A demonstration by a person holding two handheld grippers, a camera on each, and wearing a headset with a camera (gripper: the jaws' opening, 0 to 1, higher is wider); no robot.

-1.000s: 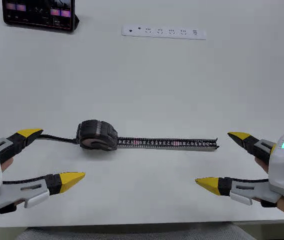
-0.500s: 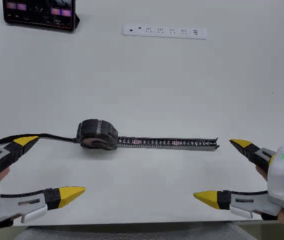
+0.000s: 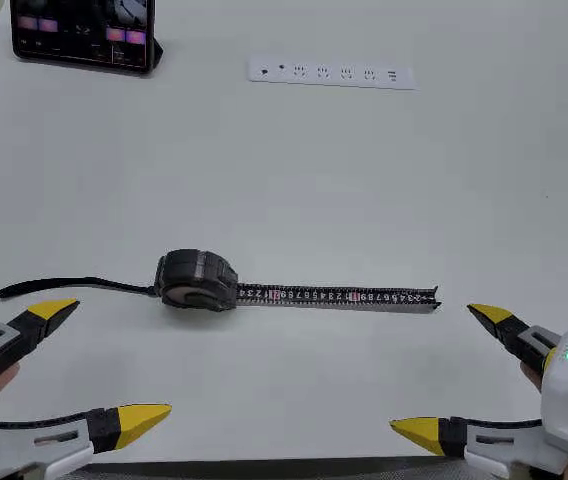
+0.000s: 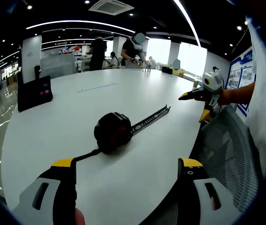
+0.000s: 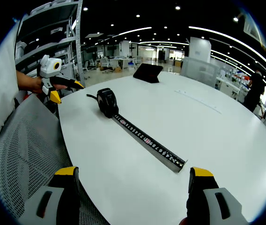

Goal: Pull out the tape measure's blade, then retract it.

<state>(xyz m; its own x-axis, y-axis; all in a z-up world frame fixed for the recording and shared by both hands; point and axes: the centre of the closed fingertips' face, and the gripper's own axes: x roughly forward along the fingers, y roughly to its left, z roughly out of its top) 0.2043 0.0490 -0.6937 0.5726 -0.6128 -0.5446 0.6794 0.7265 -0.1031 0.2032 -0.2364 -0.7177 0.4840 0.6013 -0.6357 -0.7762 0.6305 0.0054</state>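
Since the blade (image 3: 334,296) lies drawn out of the tape measure (image 3: 196,280) and flat on the white table (image 3: 284,180), the pulling half of the task looks done; by my reading, only the retracting is left. The tape measure's black case sits just left of centre in the head view. The blade runs from it toward the right, numbers up, and its end hook (image 3: 432,297) stops right of centre. A black wrist strap (image 3: 64,287) trails from the case toward the left edge of the frame. Whether a lock holds the blade out is too small to tell.

The left tongs (image 3: 112,360) sit in the lower left corner of the head view, spread wide with nothing between the yellow tips. The upper tip is near the strap's free end but apart from it. The right tongs (image 3: 437,370) sit in the lower right corner, also spread wide and gripping nothing, with the upper tip near the hook and clear of it. In the left gripper view the case lies ahead between the two jaws, well short of contact. In the right gripper view the hook end lies ahead between the jaws in the same way.

A white power strip (image 3: 331,73) and a propped tablet (image 3: 84,35) sit along the top of the frame, well apart from the work.
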